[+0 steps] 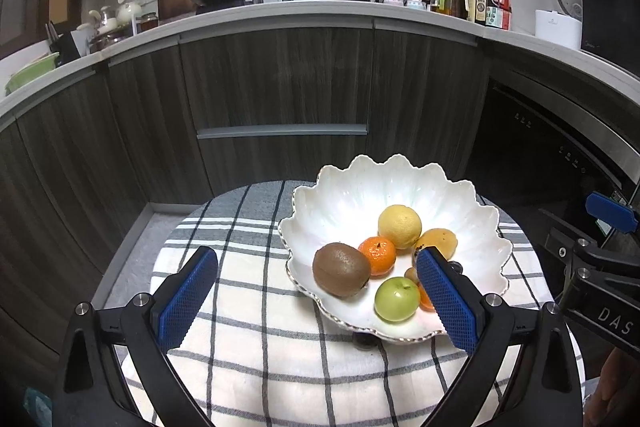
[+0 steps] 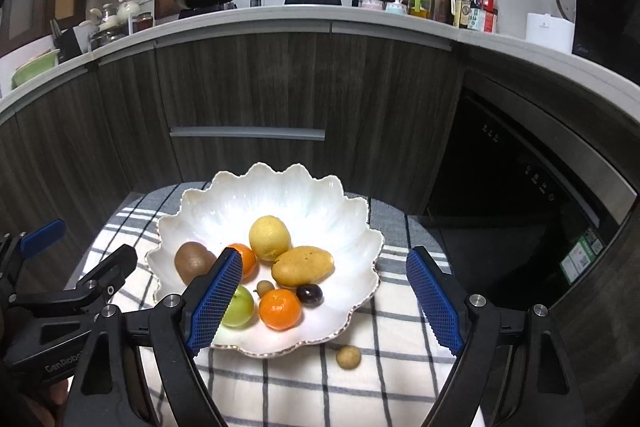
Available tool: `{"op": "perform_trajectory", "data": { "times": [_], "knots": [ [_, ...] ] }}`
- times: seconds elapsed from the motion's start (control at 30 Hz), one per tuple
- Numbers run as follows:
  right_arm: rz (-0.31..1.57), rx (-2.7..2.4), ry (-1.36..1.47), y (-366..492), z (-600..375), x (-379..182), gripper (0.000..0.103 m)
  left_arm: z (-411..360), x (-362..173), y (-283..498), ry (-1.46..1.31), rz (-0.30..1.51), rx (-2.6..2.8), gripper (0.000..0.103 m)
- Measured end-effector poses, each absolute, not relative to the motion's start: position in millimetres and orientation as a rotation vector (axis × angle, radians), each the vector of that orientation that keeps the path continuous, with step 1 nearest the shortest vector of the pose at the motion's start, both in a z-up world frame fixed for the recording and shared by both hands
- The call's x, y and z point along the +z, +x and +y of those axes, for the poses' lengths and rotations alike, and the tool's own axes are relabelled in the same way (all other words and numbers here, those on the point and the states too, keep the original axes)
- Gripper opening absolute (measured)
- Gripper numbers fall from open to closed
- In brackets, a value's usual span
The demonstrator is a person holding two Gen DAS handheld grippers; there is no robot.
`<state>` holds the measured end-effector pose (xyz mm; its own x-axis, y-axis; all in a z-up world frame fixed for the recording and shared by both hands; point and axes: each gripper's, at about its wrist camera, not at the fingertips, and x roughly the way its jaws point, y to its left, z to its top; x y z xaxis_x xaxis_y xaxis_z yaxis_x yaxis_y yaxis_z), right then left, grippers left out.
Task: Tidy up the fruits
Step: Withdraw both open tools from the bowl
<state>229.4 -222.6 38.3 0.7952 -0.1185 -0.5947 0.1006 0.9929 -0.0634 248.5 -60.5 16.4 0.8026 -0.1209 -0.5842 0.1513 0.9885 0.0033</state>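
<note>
A white scalloped bowl (image 1: pixel 348 199) (image 2: pixel 280 195) stands on a checked cloth (image 1: pixel 248 307) (image 2: pixel 360 387). It holds a kiwi (image 1: pixel 341 269) (image 2: pixel 193 262), a lemon (image 1: pixel 399 226) (image 2: pixel 269 237), two mandarins (image 1: pixel 378 255) (image 2: pixel 279 309), a mango (image 2: pixel 303 265), a green apple (image 1: pixel 397 299) (image 2: pixel 241 308), a dark grape (image 2: pixel 309 293) and a small longan (image 2: pixel 265 286). Another longan (image 2: pixel 348 356) lies on the cloth just in front of the bowl. My left gripper (image 1: pixel 316 301) is open and empty, near the bowl's left side. My right gripper (image 2: pixel 324 301) is open and empty over the bowl's front.
Dark wood kitchen cabinets (image 1: pixel 280 87) stand behind the small table. A black built-in appliance (image 2: pixel 520 207) is at the right. The counter above (image 1: pixel 304 7) carries a wok, a pot and bottles.
</note>
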Motion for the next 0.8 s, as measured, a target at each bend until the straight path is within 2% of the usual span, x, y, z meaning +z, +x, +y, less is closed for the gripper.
{"op": "perform_trajectory", "data": {
  "times": [0.3,0.8],
  "knots": [
    [0.628,-0.138,-0.024,200,-226,42,0.085,-63,16,210,0.077,0.601,-0.135,0.101],
    [0.749,-0.147,0.007,148,-240,-20,0.085,-66,-31,153,0.080,0.639,-0.118,0.101]
  ]
}}
